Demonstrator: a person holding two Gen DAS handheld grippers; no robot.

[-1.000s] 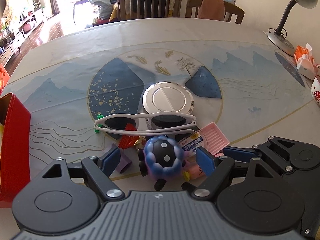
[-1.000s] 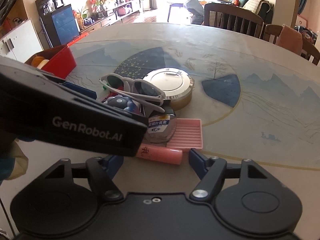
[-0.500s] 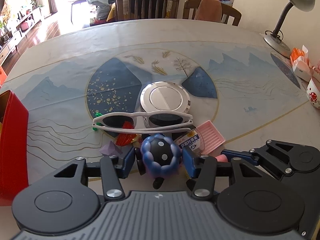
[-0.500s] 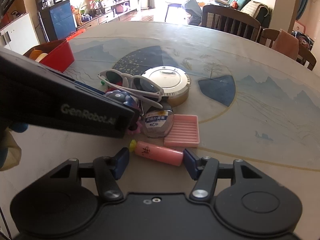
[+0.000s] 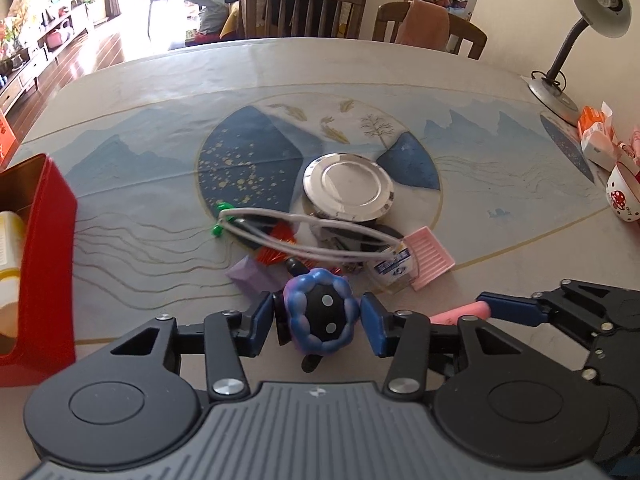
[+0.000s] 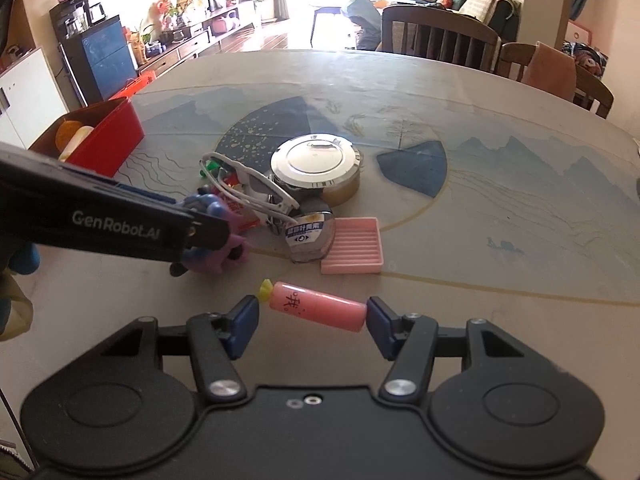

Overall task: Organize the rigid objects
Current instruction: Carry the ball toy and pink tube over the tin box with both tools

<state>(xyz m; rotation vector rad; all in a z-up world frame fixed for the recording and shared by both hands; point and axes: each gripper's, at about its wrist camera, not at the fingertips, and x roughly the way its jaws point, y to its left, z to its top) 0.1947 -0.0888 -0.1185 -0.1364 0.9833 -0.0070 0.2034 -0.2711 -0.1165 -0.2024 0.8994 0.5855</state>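
Note:
My left gripper is shut on a blue-purple knobbly ball toy with a black dotted centre, held clear of the pile. In the right wrist view the same toy shows under the left gripper's body. My right gripper brackets a pink tube with a yellow tip; the right pad touches its end, the left pad stands a little off the tip. The pile holds white sunglasses, a round metal tin, a pink ridged tray and a labelled clear case.
A red bin with a yellow-white bottle stands at the left, also in the right wrist view. A desk lamp, orange cartons and a mushroom mug stand at the right. Chairs line the far edge.
My left gripper closed on the ball toy and drew it back from the pile; the sunglasses tipped. My right gripper pulled back with the pink tube between its narrowing fingers.

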